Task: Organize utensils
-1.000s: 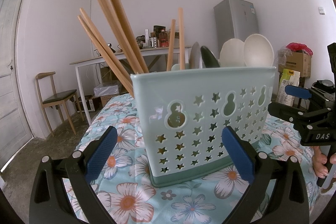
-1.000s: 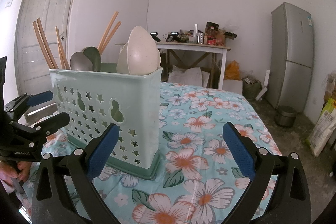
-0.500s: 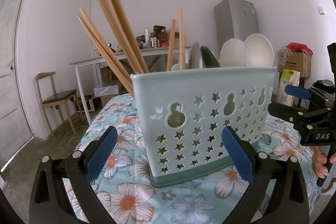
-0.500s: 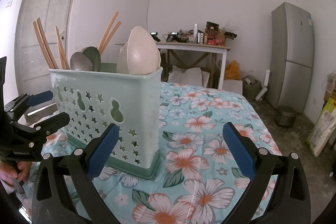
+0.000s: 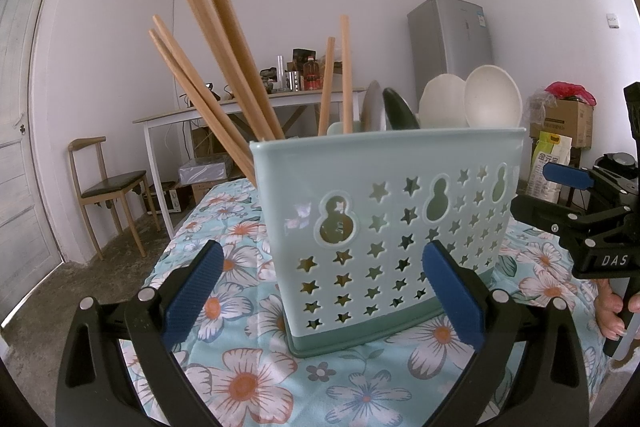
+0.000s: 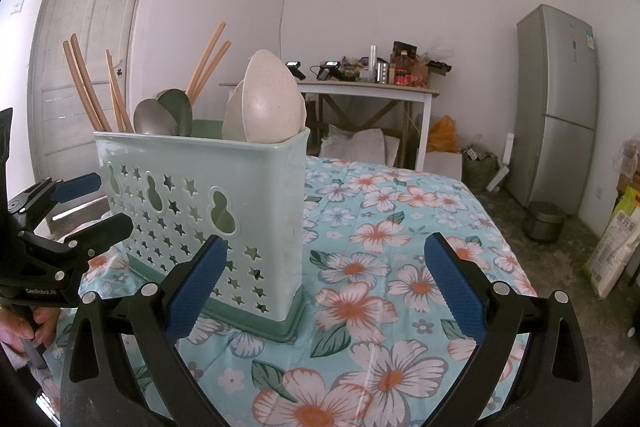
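The utensil caddy (image 5: 384, 227) stands upright on the floral bench (image 6: 400, 267), with chopsticks (image 5: 224, 39), spoons (image 6: 160, 115) and bowls (image 5: 472, 103) sorted inside. Left tongs (image 5: 324, 291) and right tongs (image 6: 328, 283) flank the caddy, spread wide, empty; sorting appears complete.

We saw white walls (image 6: 400, 7), a grey concrete floor (image 6: 560, 267), a silver fridge (image 6: 556, 99), a white table (image 6: 360, 93) full of clutter, a wooden chair (image 5: 108, 187) and a pale door (image 6: 88, 67).
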